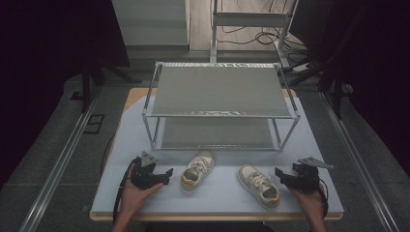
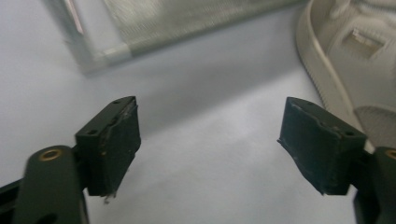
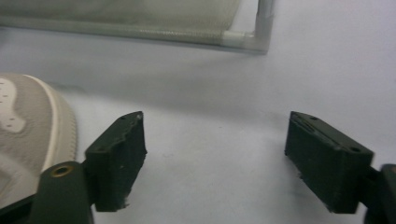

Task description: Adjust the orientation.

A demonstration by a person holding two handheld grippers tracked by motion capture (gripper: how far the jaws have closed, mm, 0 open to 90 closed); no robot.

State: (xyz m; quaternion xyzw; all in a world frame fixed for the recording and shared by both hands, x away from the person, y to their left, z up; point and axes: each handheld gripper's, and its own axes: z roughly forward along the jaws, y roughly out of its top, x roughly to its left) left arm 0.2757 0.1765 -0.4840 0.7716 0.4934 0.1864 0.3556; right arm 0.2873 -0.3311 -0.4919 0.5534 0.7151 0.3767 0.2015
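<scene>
While resting low on the bench (image 1: 145, 198), left tool (image 1: 168, 173) spread wide, pinching nothing, just beside the left shoe (image 1: 197, 172). Right tool (image 1: 279, 172) likewise spread and empty, near the right shoe (image 1: 260, 184). Both shoes flat on the bench, apart, in front of the two-tier metal rack (image 1: 220, 89), between the tools.

the right gripper (image 3: 212, 161) has its two black jaws wide apart, nothing between them, low over the white table (image 3: 210, 130). a shoe (image 3: 28, 126) sits at the left. a rack (image 3: 140, 21) stands behind.
</scene>
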